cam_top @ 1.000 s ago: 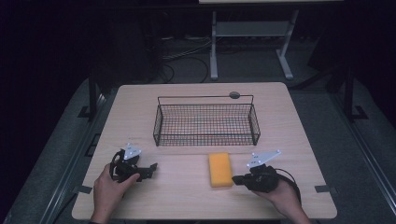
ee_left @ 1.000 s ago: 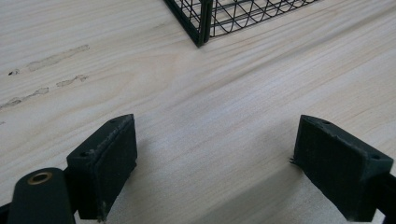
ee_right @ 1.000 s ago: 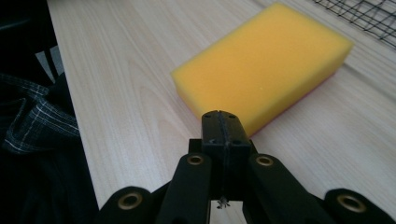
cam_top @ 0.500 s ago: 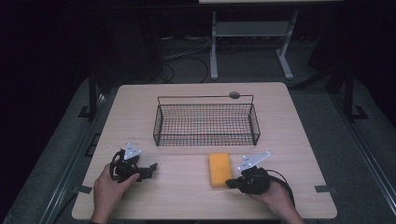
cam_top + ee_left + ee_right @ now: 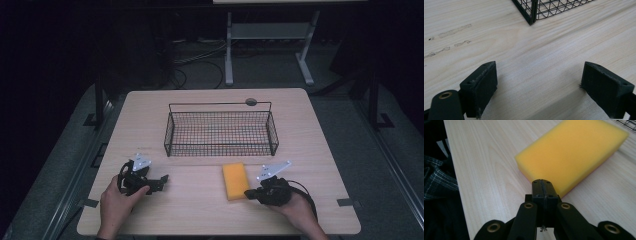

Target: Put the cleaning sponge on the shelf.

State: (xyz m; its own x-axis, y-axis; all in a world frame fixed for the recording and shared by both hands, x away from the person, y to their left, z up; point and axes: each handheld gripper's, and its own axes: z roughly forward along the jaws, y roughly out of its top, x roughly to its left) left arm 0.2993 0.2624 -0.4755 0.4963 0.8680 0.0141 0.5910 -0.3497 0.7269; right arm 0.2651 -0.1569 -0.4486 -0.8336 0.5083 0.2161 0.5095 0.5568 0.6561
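Sponges: one yellow sponge (image 5: 235,180), flat on the desk (image 5: 310,150).
Look: a thick block with square corners and a thin reddish bottom edge.
Place: in front of the wire basket (image 5: 220,131), well apart from it.
Baskets: one, black, with nothing in it.
Hand-held grippers: two, one in each hand.
Left hand-held gripper (image 5: 537,88): jaws wide apart, over bare wood.
Right hand-held gripper (image 5: 542,185): jaws pressed together, tip right at the sponge's near edge.
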